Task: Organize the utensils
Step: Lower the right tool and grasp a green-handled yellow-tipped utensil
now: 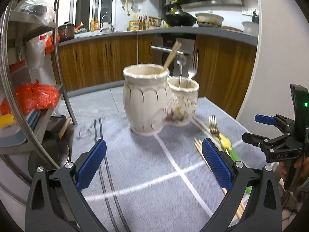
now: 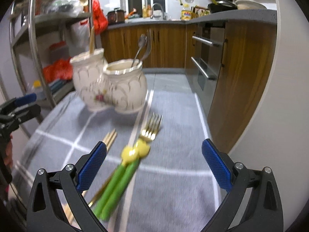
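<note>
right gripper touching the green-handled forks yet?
Apart. In the right wrist view, the right gripper hangs wide open; the green-handled forks lie on the grey mat, with mat visible between them and both blue pads.

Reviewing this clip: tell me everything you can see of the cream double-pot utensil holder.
The utensil holder looks like glazed cream ceramic: two joined pots with scalloped rims, ribbed sides with thin dark lines, and a floral motif where they meet. It stands upright on the grey mat. The larger pot holds wooden chopsticks; the smaller holds a metal spoon and a metal fork. Neither set of tongs touches it.
</note>
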A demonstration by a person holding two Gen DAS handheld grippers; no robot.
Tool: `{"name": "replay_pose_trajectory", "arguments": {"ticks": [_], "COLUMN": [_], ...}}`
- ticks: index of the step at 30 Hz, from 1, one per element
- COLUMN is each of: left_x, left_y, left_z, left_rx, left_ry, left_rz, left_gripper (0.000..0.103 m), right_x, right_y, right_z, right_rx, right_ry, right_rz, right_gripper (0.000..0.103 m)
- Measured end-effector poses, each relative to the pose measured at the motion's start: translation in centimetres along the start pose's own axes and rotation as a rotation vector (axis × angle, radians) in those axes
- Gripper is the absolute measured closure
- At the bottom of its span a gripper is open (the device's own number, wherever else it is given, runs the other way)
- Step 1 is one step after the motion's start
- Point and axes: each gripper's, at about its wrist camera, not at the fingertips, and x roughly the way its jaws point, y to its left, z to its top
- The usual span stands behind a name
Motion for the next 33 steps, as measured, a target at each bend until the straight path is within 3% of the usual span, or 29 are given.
{"name": "replay_pose_trajectory", "arguments": {"ticks": [8, 9, 11, 14, 17, 20, 33], "left_x": [0.9, 1.0, 1.0, 0.9, 0.8, 0.8, 0.8], "left_y": [-1.4, -1.6, -2.0, -2.4, -2.6, -2.7, -3.0], "left_z": [-2.3, -2.4, -2.3, -2.3, -2.4, -2.4, -2.4], "left_rx": [0.01, 0.011, 0.016, 0.025, 0.027, 0.02, 0.019], "left_ry": [0.073, 0.076, 0.077, 0.071, 0.068, 0.072, 0.069], "left_rz": [-0.017, -0.021, -0.032, -0.041, -0.047, -0.05, -0.061], "left_gripper": [0.006, 0.006, 0.006, 0.006, 0.006, 0.006, 0.006], "right_x": [0.5, 0.5, 0.4, 0.2, 0.0, 0.2, 1.4], "right_y": [1.6, 1.7, 2.1, 2.4, 2.8, 3.1, 3.7], "right_z": [-1.4, -1.4, -1.4, -1.2, -1.2, -1.2, -1.6], "right_rx": [-0.026, -0.026, -0.029, -0.023, -0.02, -0.018, -0.015], "right_ry": [0.045, 0.046, 0.052, 0.057, 0.065, 0.089, 0.151], "right_rz": [0.009, 0.013, 0.014, 0.046, 0.078, 0.1, 0.1], "right_gripper": [0.01, 0.014, 0.036, 0.054, 0.07, 0.078, 0.084]}}
